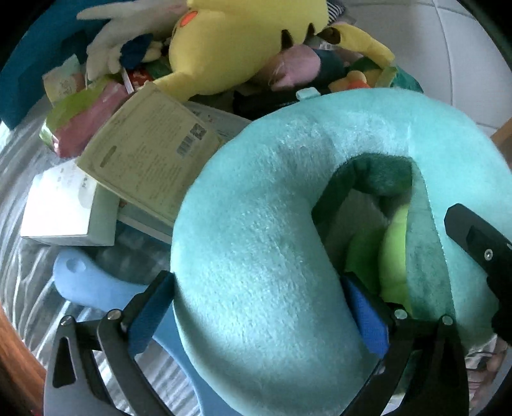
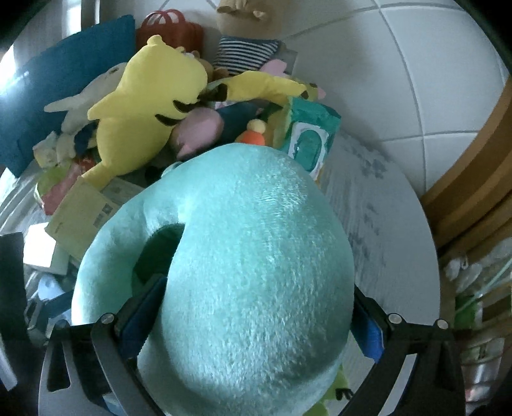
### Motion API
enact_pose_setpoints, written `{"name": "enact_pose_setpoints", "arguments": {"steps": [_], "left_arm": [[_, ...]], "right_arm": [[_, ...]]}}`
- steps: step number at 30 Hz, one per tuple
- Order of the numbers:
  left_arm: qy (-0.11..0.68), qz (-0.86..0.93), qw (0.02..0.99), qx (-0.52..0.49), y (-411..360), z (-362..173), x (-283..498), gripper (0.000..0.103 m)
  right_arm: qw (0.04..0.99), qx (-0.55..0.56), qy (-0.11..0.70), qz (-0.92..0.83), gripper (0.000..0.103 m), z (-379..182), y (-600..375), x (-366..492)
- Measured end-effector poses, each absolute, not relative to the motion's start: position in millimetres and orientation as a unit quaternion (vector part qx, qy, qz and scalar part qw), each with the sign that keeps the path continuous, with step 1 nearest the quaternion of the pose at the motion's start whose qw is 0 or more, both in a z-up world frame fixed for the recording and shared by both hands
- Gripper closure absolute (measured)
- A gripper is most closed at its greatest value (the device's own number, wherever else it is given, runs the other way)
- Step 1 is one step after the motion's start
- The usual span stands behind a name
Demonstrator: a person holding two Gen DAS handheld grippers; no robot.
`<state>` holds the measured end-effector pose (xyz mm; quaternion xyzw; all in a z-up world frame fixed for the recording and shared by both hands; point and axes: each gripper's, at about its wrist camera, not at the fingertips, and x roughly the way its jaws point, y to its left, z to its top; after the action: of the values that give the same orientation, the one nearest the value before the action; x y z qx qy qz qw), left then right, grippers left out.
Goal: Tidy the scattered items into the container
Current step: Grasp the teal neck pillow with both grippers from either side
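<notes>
The left gripper point(image 1: 256, 307) is clamped on one arm of a teal neck pillow point(image 1: 288, 198), its blue pads point(image 1: 368, 320) pressed into the plush on either side. The right gripper point(image 2: 252, 316) is closed on the other arm of the same pillow, seen bulging large at the centre of the right wrist view. The pillow is a fuzzy, U-shaped cushion in pale turquoise, with a darker green lining shown in its inner curve and a small loop tag at its top edge. Something lime green is glimpsed through the hollow, at the lower right of the left view.

Beyond the pillow, a heap is seen: a pale yellow booklet point(image 1: 150, 153) with a barcode lies just beside the pillow at centre left, a white box point(image 1: 67, 208) sits below it, and a light blue object point(image 1: 83, 278) lies at lower left. At the top of the frame a yellow plush toy point(image 1: 230, 41) is sprawled over a pink toy point(image 1: 297, 64). In the right view, a striped plush point(image 2: 246, 48) and a red basket point(image 2: 169, 28) are seen at the top, on a white tiled floor point(image 2: 432, 80).
</notes>
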<state>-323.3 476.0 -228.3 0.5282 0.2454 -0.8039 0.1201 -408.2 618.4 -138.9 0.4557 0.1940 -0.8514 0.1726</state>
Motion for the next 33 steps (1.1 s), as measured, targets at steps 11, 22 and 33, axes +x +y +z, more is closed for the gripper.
{"name": "enact_pose_setpoints", "arguments": {"steps": [11, 22, 33], "left_arm": [[0.241, -0.802, 0.124, 0.531, 482.6, -231.4, -313.8, 0.0], [0.251, -0.811, 0.115, 0.516, 484.7, -237.6, -308.9, 0.001], [0.237, -0.824, 0.124, 0.499, 491.6, -235.6, -308.5, 0.004]], "right_arm": [[0.152, 0.451, 0.254, -0.842, 0.0, -159.5, 603.3, -424.9], [0.169, 0.462, 0.24, -0.837, 0.0, -166.9, 607.5, -436.0], [0.201, 0.47, 0.161, -0.844, 0.0, -174.5, 622.3, -443.9]]}}
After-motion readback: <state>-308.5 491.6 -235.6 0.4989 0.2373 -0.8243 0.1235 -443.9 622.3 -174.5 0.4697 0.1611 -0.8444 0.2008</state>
